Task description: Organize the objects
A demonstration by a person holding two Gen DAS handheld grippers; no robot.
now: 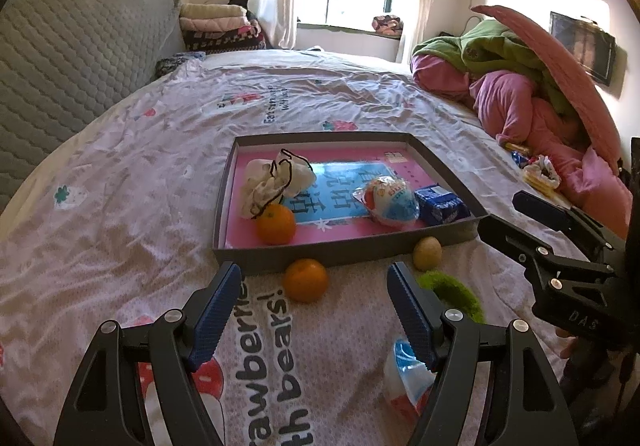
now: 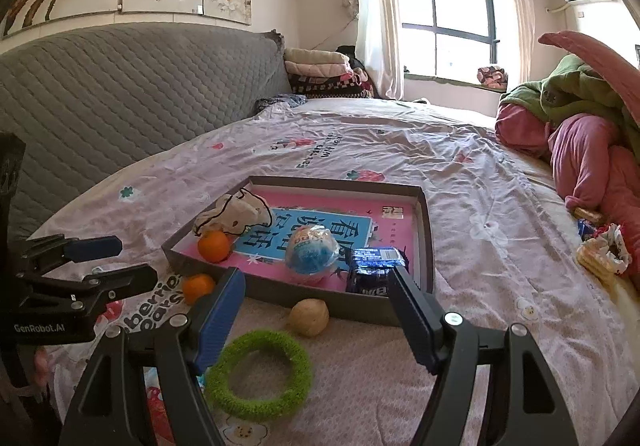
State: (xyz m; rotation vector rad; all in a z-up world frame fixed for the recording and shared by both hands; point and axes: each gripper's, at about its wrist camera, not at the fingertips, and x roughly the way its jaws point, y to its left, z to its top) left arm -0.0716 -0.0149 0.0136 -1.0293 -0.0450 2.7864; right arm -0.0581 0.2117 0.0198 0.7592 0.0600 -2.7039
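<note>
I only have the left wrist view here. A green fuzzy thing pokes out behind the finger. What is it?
Observer: A complete green ring, lying flat on the bedsheet.
Operator: Anything inside it?
Observer: No, only sheet shows through its hole.
Operator: Is the right gripper holding something?
Observer: No. The right gripper is open with nothing between its pads; the ring lies under them, nearer its left finger.

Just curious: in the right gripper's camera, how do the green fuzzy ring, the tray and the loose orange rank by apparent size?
1. Tray
2. Green fuzzy ring, though its nearness to the camera inflates it
3. Loose orange, partly hidden behind a gripper finger
</note>
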